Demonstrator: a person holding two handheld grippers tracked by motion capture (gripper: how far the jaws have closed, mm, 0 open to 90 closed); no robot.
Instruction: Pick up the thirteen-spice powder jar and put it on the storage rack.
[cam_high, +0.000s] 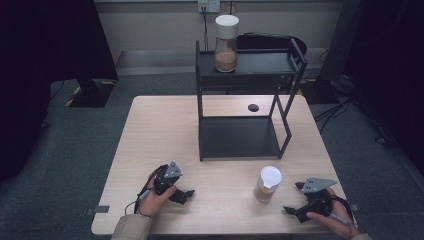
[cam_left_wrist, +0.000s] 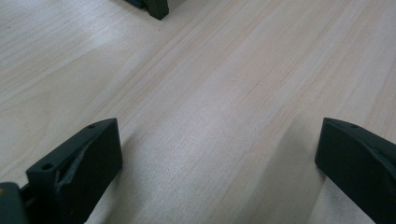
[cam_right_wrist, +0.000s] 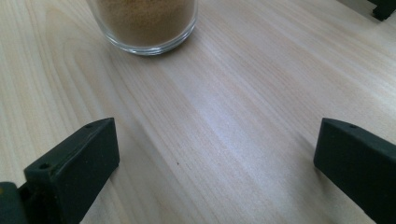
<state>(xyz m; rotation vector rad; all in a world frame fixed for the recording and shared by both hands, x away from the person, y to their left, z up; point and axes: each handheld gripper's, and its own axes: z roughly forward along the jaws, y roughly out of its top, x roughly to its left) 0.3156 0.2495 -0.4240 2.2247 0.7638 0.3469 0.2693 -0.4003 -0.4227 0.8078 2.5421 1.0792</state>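
Wooden table (cam_high: 150, 150), light grain, carrying all items. Black two-tier metal rack (cam_high: 240, 140) standing at the far middle of the table; lower shelf bare. Upper shelf bearing one glass jar with white lid (cam_high: 226, 44), partly filled with brown granules. Small dark round object (cam_high: 253, 107) on the tabletop behind the rack, nature not determinable.

Second jar (cam_high: 267, 184), same type, white lid, brown contents, standing upright on the near right part of the table, in front of the rack and well apart from it. Long axis vertical.

Right gripper (cam_high: 294, 197) low over the near right corner, just beside the second jar. Jaws spread wide, nothing between them. In the right gripper view, jar base (cam_right_wrist: 142, 25) ahead of the jaws and off toward the left jaw, not between them, not touched.

Left gripper (cam_high: 186, 195) low over the near left part of the table, held in the left hand (cam_high: 157, 197). Jaws spread wide, holding nothing; bare wood and a rack foot (cam_left_wrist: 156, 7) ahead in the left gripper view.

Judgement: right gripper clearly nearer the second jar. Approach likely to need a forward advance with a shift toward the left jaw's side, to bring the upright glass body squarely between the jaws before closing. Risk of nudging or tipping the jar if closed off-centre.
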